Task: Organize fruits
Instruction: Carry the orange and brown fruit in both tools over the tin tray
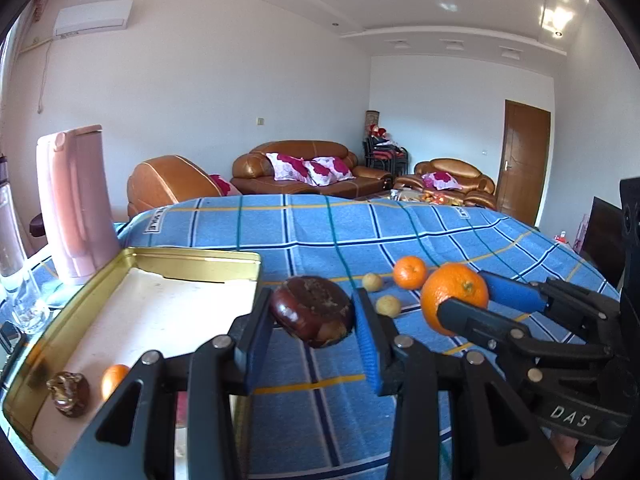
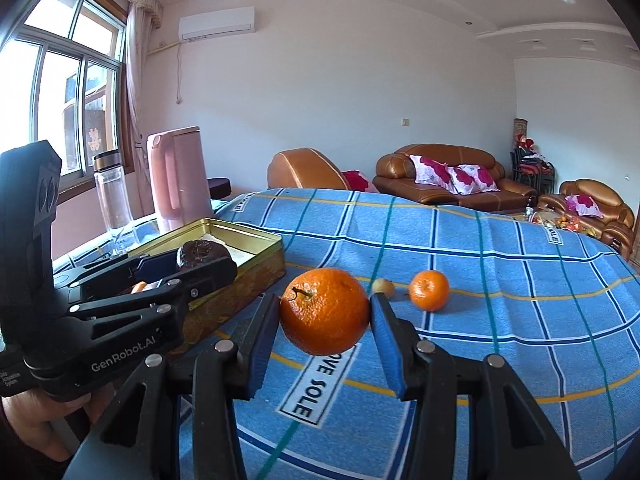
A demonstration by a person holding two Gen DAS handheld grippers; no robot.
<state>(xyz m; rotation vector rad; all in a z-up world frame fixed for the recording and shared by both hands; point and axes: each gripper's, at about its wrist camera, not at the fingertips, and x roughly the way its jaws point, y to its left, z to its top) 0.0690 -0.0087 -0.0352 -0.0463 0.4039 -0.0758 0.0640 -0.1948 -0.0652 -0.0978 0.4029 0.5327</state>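
Brown fruit (image 1: 312,312) in left gripper (image 1: 314,334) jaws, orange (image 2: 324,311) in right gripper (image 2: 325,338) jaws, tin (image 1: 192,259) partly hidden.

Glossy metal tin (image 1: 200,258), woven cloth (image 1: 400,232)

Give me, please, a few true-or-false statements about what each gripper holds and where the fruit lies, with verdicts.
1. The left gripper grips a dark brown fruit. True.
2. The right gripper is open with nothing in it. False: it is shut on a large orange.
3. The tin already holds a small brown fruit and an orange piece. True.
4. The small orange lies in the tin. False: it rests on the blue cloth.
5. Two small yellow fruits lie on the cloth near the small orange. True.
6. The pink kettle lies on its side. False: it stands upright beside the tin.
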